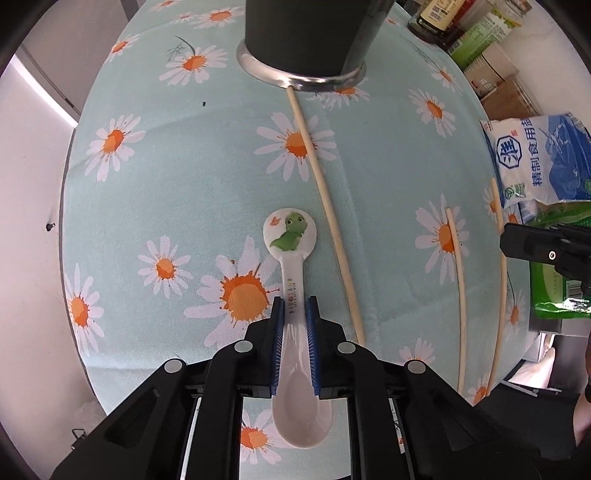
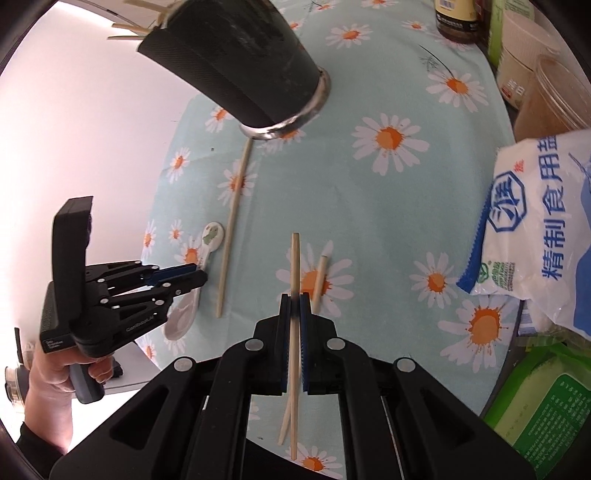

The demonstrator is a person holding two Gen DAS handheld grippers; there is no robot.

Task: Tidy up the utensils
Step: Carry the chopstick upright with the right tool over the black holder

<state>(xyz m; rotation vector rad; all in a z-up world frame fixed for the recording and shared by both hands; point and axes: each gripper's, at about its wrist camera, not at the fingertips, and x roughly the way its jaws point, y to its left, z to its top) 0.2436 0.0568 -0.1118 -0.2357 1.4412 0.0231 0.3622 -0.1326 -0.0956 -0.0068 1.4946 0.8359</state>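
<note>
My left gripper (image 1: 295, 301) is shut on the handle of a white ceramic spoon (image 1: 293, 295) with a green dinosaur print; the spoon lies on the daisy tablecloth (image 1: 166, 177), bowl end towards me. The spoon (image 2: 207, 245) and the left gripper (image 2: 197, 275) also show in the right wrist view. My right gripper (image 2: 294, 297) is shut on a wooden chopstick (image 2: 294, 258). A second chopstick (image 2: 319, 278) lies just right of it. A third chopstick (image 1: 325, 206) runs from beside the spoon to the dark utensil cup (image 1: 310, 33).
The cup (image 2: 236, 62) has a metal base and holds several chopsticks. A white salt bag (image 2: 539, 225), a green packet (image 2: 543, 406), a sauce bottle (image 2: 456, 18) and tubs crowd the right edge. The table edge drops off at the left.
</note>
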